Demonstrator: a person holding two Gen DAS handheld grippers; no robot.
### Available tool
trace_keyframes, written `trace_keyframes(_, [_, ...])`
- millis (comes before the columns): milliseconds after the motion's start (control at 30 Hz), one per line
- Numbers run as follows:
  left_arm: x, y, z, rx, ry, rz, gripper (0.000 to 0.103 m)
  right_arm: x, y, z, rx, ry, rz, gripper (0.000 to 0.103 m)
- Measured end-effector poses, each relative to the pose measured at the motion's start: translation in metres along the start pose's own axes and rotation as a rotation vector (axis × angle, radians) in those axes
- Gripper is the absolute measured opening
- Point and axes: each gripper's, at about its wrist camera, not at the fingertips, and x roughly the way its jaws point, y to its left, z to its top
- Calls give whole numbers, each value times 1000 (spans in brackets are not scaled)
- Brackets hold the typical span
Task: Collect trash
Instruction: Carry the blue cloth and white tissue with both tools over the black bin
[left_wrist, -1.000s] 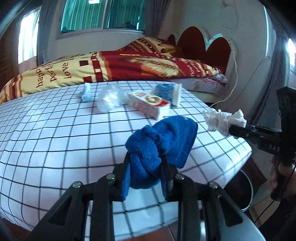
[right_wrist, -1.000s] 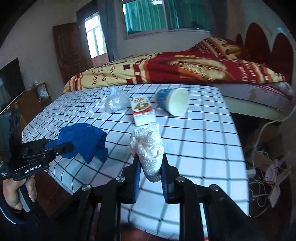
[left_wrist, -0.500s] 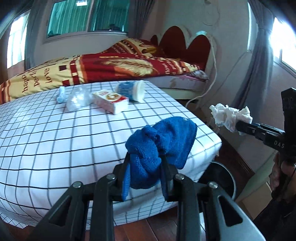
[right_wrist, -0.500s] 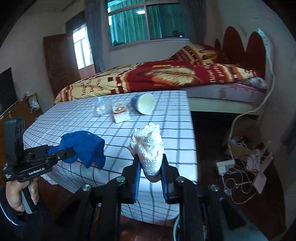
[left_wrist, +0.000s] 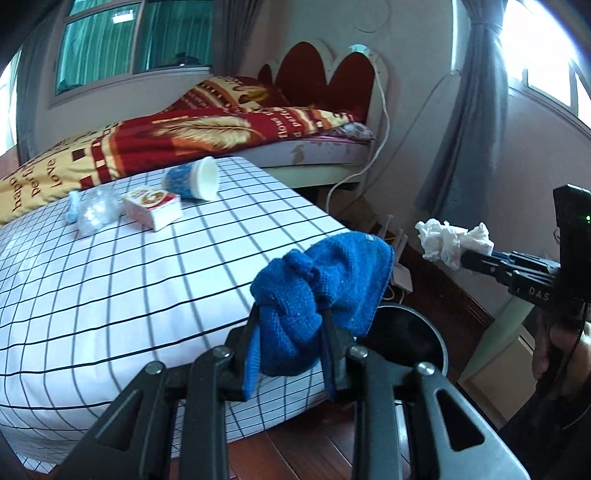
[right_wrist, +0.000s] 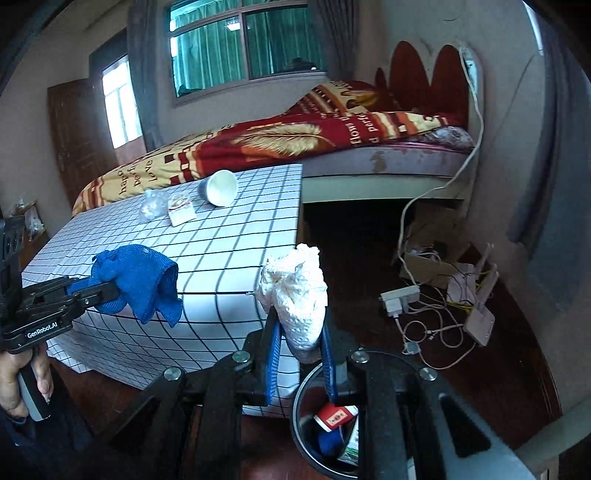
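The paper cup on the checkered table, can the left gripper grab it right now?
Probably not. The left gripper is already shut on the blue cloth, so its jaws are full. The paper cup lies on its side at the table's far end, away from the gripper.

Daylight enters through the windows (right_wrist: 243, 44) and blows out at the right in the left view, the floor (right_wrist: 480, 387) stays dim, and the fisheye edges bend and darken.
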Motion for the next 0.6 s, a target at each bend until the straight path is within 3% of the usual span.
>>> trace_keyframes(600, [31, -66, -3, 76, 48, -108, 28, -18, -49, -39, 49, 49, -95, 21])
